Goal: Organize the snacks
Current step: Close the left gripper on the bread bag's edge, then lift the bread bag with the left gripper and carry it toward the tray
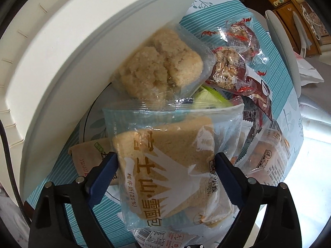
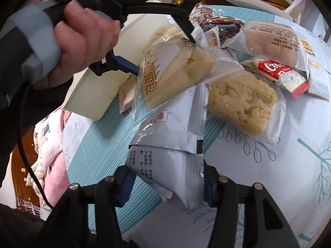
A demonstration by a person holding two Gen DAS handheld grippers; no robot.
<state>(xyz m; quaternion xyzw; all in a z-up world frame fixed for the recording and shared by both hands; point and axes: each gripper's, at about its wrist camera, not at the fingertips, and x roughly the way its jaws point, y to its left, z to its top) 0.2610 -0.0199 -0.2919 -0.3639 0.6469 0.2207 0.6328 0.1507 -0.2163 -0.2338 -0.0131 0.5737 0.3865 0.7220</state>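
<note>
Honestly, sorting has barely begun; the left gripper straddles the bread packet, jaws seemingly touching but grip unclear; the right gripper pinches a white snack bag; loose snacks lie ahead, white bin just beyond.

Between the left gripper's blue pads, a clear-and-pale-blue plastic bread packet bore brown characters "富士山·雪面包", "纯牛奶(25%)" and part of a Latin word, "…LETON". Beyond the right gripper, a red-and-white sachet showed "Co…".
</note>
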